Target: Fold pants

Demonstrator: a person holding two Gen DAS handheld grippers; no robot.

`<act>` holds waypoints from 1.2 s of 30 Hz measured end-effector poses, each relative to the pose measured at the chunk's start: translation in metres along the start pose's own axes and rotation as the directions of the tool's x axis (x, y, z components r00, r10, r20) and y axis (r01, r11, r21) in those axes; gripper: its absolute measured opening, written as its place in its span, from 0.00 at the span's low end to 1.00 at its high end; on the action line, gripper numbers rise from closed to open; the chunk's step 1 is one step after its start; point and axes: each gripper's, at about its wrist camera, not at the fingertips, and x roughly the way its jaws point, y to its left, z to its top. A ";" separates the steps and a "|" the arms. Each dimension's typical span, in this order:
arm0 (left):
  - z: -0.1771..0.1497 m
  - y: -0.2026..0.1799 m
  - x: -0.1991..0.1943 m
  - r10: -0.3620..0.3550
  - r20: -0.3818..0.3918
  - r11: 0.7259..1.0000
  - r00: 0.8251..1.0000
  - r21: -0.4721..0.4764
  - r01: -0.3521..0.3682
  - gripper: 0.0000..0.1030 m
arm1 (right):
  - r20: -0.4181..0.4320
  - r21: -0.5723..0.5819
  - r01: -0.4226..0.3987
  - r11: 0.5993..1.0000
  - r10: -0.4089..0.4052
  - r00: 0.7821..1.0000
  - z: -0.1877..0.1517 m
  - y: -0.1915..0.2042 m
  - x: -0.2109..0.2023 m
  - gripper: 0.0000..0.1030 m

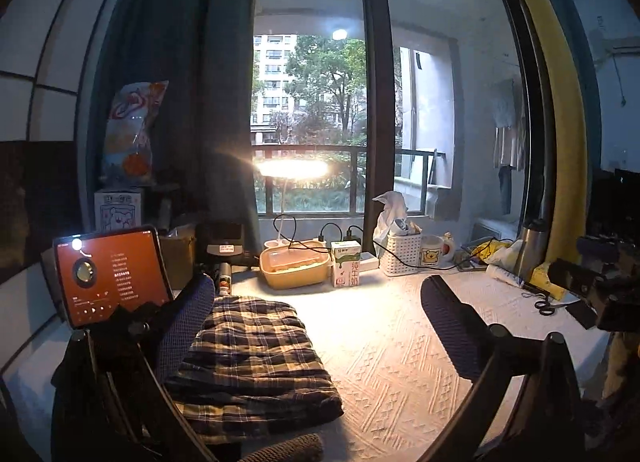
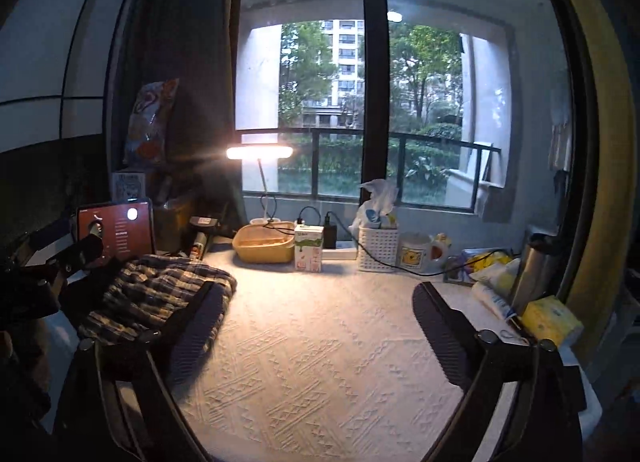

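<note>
The plaid pants, dark blue and cream, lie folded in a compact stack on the white textured tablecloth. My left gripper is open above the cloth, and its left finger overlaps the stack's left edge with no pad pressing on it. In the right wrist view the pants lie at the left. My right gripper stands open over bare cloth, holding nothing. Its left finger is in front of the stack's right edge. Each gripper also shows at the edge of the other's view.
A lit tablet stands left of the pants. Along the window sit a desk lamp, yellow container, milk carton, white basket and mug. Scissors, a steel flask and a tissue pack crowd the right.
</note>
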 end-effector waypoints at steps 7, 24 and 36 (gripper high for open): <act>-0.001 0.003 -0.003 -0.024 0.005 1.000 1.000 0.004 0.024 0.99 | -0.031 0.025 0.034 0.999 -0.034 0.999 -0.007 -0.004 -0.001 0.97; -0.007 0.010 0.000 0.003 -0.031 1.000 1.000 -0.012 -0.003 0.99 | -0.061 0.023 0.024 0.999 -0.022 0.998 -0.009 0.001 0.008 0.97; -0.007 0.008 -0.001 0.001 -0.029 1.000 1.000 -0.007 -0.002 0.99 | -0.061 0.023 0.024 0.999 -0.022 0.998 -0.009 0.001 0.008 0.97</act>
